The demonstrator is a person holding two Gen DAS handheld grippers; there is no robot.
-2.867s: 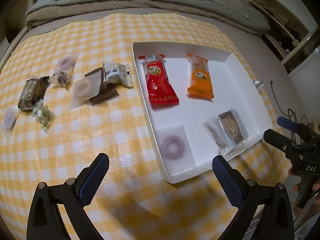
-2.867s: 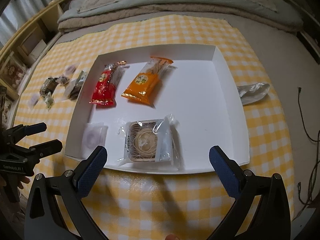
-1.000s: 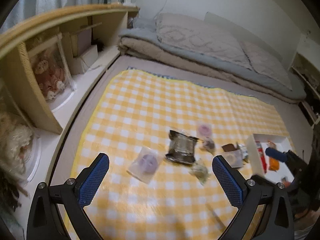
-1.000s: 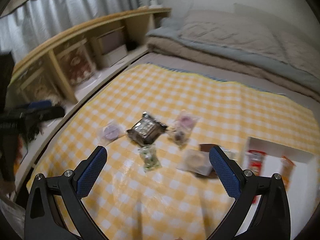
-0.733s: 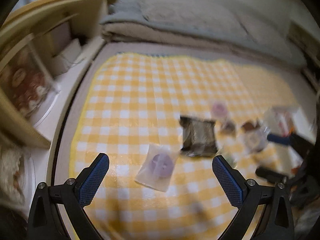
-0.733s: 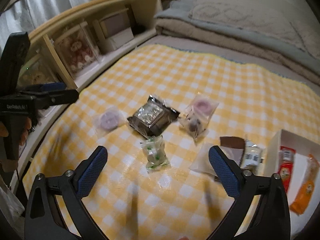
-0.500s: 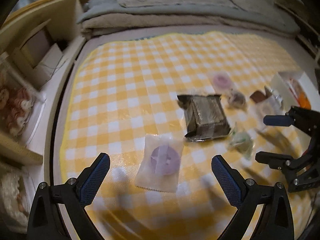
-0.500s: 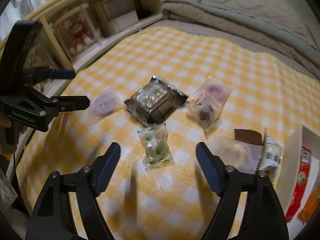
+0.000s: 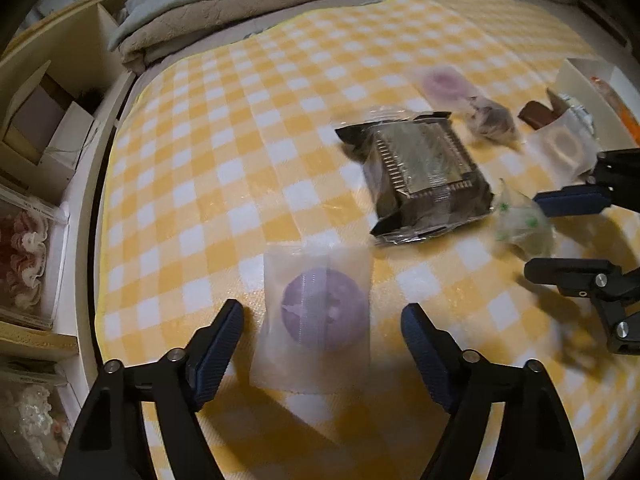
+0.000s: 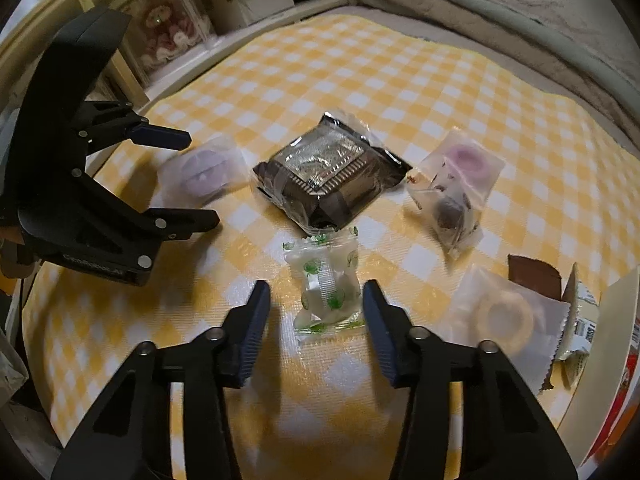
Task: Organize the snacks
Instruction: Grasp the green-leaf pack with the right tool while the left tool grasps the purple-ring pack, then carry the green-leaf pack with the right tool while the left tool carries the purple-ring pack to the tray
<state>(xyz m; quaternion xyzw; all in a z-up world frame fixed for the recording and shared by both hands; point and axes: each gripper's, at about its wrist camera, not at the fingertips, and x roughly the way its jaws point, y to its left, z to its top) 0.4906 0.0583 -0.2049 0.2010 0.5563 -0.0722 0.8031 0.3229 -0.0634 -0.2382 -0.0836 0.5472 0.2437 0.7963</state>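
Yellow-and-white checked cloth [image 9: 224,152] is spread flat beside folded bedding [image 10: 500,16], and the loose snacks are laid on it. The left hand-held gripper [image 9: 322,338] is held open, its jaws set either side of a translucent pouch with a purple disc [image 9: 318,312], no pad seen touching. The right hand-held gripper [image 10: 316,316] is likewise open, at a narrower spread, straddling a clear green-printed wrapper [image 10: 326,286]. Between the two pieces a dark foil-lined tray pack [image 10: 330,172] is lying flat; further right a mixed clear bag [image 10: 456,184], a pale ring biscuit in a frosted sleeve [image 10: 502,322] and a brown packet [image 10: 534,274] are noted near the white box wall [image 10: 600,344].

Both targeted items are judged light and thin, with slick film that is likely to slide or crumple under pressure. The purple disc appears rigid and possibly brittle; it is best taken across its edges through the pouch, low to the cloth. The green wrapper looks soft, so a hold across its filled middle, not the crimped ends, is advised.
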